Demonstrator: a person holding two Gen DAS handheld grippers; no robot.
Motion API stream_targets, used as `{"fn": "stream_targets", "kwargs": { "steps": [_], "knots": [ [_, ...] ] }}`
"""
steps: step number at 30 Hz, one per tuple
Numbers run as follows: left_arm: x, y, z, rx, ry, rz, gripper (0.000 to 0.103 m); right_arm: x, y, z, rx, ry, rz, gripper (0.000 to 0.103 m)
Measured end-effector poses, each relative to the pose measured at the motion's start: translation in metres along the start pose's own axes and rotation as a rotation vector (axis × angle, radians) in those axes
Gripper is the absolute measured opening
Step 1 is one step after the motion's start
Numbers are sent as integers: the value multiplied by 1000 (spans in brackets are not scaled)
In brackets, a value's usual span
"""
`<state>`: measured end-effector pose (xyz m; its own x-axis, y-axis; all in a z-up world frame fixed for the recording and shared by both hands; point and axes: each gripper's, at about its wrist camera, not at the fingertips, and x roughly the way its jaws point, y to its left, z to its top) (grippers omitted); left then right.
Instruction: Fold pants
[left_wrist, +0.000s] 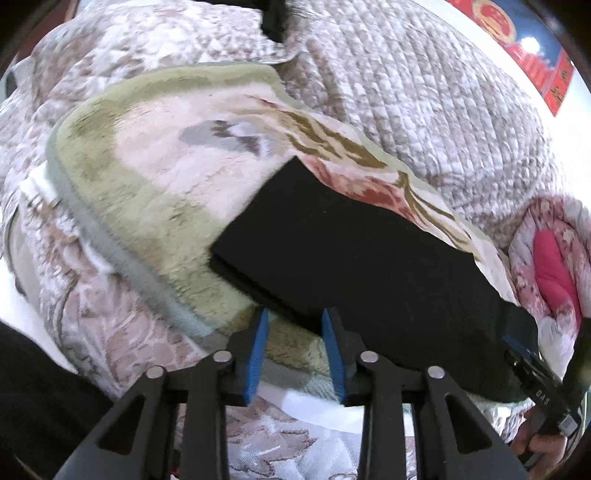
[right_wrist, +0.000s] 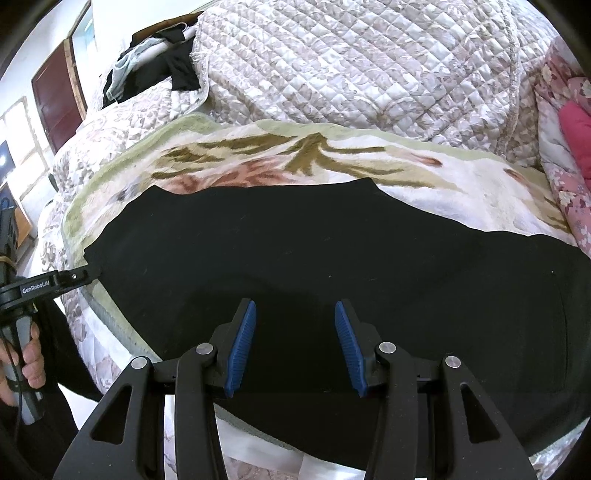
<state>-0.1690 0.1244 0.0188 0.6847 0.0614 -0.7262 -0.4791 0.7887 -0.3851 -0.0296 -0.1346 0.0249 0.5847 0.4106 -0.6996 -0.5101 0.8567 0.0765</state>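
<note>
Pants (right_wrist: 295, 251), one black pair, lie flat on one floral blanket (left_wrist: 147, 177) over the quilted bed. Two grippers hover at the near edge. Left gripper (left_wrist: 295, 350) stands partly open, empty, at the leg end; right gripper (right_wrist: 295, 343) is half open, empty. Risk, I think: pinching the blanket together with the cloth, or only one layer.

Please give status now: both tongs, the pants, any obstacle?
Left tongs open at pants leg edge. Right tongs open above pants. No obstacle seen.
</note>
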Motion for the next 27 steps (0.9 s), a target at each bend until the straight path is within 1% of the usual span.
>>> {"fn": "stream_targets", "kwargs": {
  "steps": [3, 9, 16, 18, 20, 22, 25, 27],
  "knots": [
    [2, -1, -2, -3, -8, 5, 34, 0, -1, 0, 6, -3, 0, 45],
    [15, 4, 12, -64, -24, -11, 34, -1, 1, 1, 5, -10, 3, 45],
    [23, -1, 20, -40, -48, 13, 35, -1, 2, 1, 8, -12, 4, 45],
    [26, -6, 24, -13, -53, 42, 30, -1, 1, 1, 8, -12, 4, 45],
    [29, -6, 28, -6, -50, 61, 15, -1, 1, 1, 10, -11, 6, 45],
    [31, -7, 32, -10, -34, 51, 9, -2, -2, 2, 25, -13, 5, 45],
    [24, -17, 37, 20, -41, 21, 8, -4, -10, 3, 58, -16, -6, 45],
    [18, -31, 43, 65, -56, -11, 8, -6, -17, 3, 94, -20, -11, 45]
  ]
}}
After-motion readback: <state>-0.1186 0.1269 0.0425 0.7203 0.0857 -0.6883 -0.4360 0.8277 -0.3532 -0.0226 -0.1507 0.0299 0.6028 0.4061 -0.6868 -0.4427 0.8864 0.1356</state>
